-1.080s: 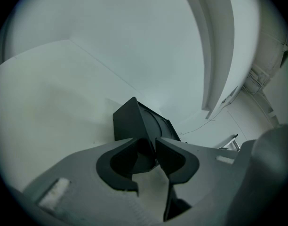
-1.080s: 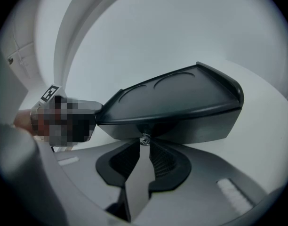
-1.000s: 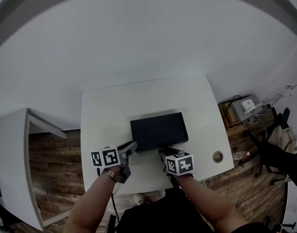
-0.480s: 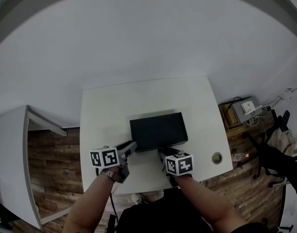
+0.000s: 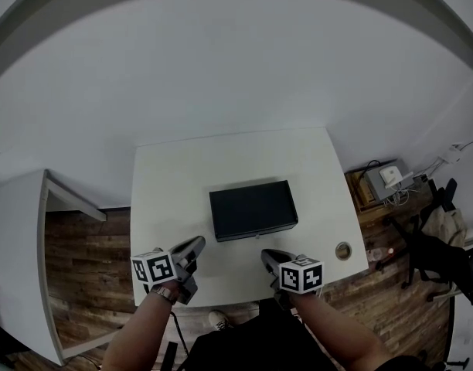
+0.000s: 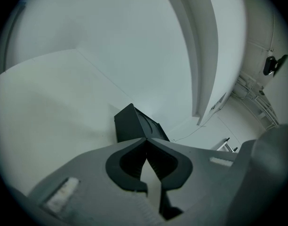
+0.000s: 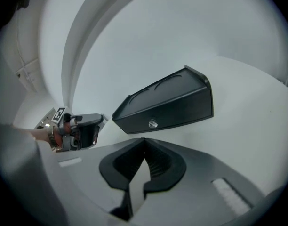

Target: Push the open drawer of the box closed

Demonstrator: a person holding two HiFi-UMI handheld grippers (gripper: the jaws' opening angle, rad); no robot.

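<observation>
**Black box (image 5: 253,210) ahead, fingers clenched empty**

We see the left gripper (image 5: 195,245) and right gripper (image 5: 269,256), fingers just closed on nothing, with the box ahead of both fingertips and clear of them on the worktop (image 5: 167,184). Its drawer front (image 7: 181,108), around the small knob (image 7: 153,123), looks flush to us. If a gap remains, a one-sided nudge could skid or twist the box rather than seat the drawer.
</observation>
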